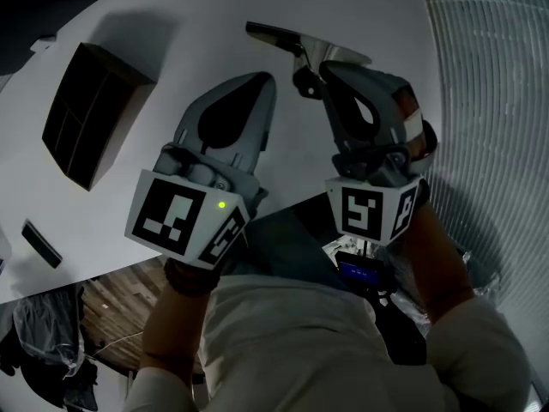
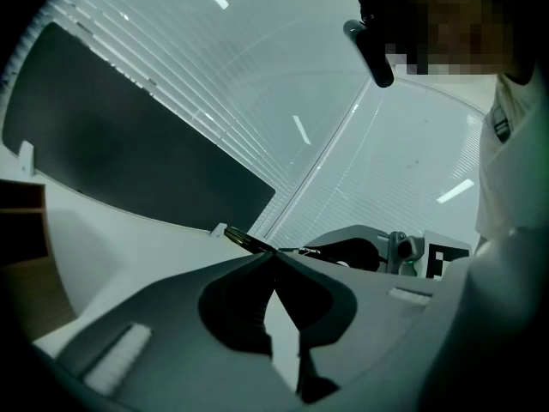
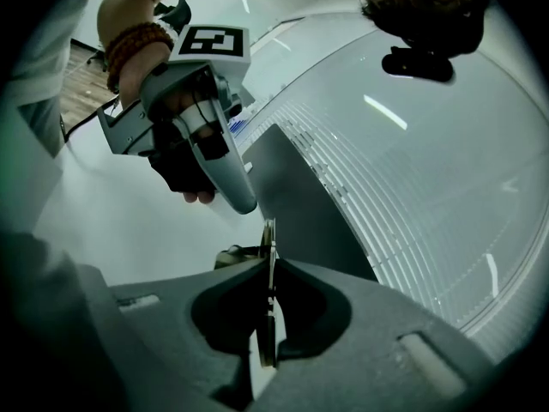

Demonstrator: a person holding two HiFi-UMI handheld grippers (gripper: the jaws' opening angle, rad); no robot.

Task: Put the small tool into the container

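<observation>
Plainly, right gripper view shows right claw (image 3: 268,263) pinching tool (image 3: 268,233); left claw (image 2: 274,257) closed.

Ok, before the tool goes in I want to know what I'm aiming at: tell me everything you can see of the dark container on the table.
The container is a dark, brownish-black rectangular box, open on top, with thin inner walls splitting it into several compartments. It looks matte, perhaps card or wood. It sits flat on the white table, at the head view's upper left. Nothing but the table touches it; its inside is too dark to read.
</observation>
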